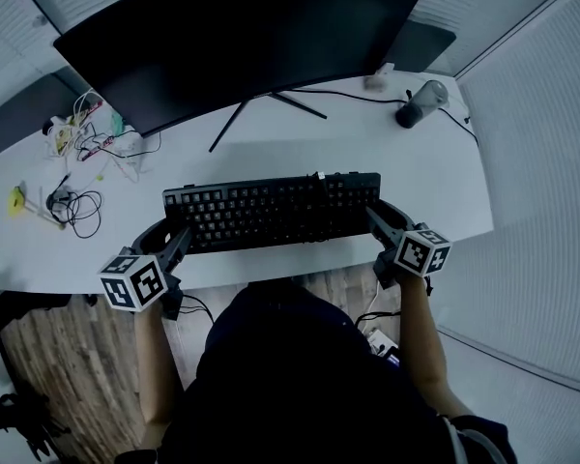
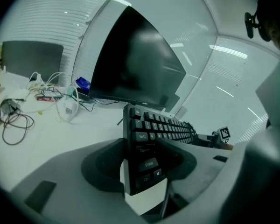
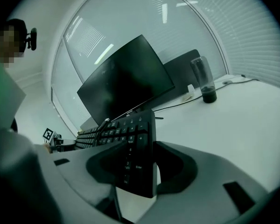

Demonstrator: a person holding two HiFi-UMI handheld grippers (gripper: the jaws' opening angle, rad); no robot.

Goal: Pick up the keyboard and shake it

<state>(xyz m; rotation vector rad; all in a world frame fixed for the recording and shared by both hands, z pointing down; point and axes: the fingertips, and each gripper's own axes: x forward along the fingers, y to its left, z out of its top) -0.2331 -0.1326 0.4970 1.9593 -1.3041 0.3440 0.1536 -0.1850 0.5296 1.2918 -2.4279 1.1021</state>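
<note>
A black keyboard (image 1: 271, 211) hangs level above the white desk (image 1: 300, 148), in front of the monitor. My left gripper (image 1: 176, 232) is shut on its left end, and my right gripper (image 1: 379, 217) is shut on its right end. In the left gripper view the keyboard (image 2: 151, 132) runs away from the camera, and the jaws of the left gripper (image 2: 144, 161) press on its top and underside. The right gripper view shows the same grip: the number-pad end of the keyboard (image 3: 130, 141) is clamped in the right gripper (image 3: 137, 164).
A large dark monitor (image 1: 242, 37) on a thin stand fills the back of the desk. Tangled cables and small items (image 1: 77, 143) lie at the left. A dark tumbler (image 1: 420, 102) stands at the back right. Wooden floor shows below the desk's front edge.
</note>
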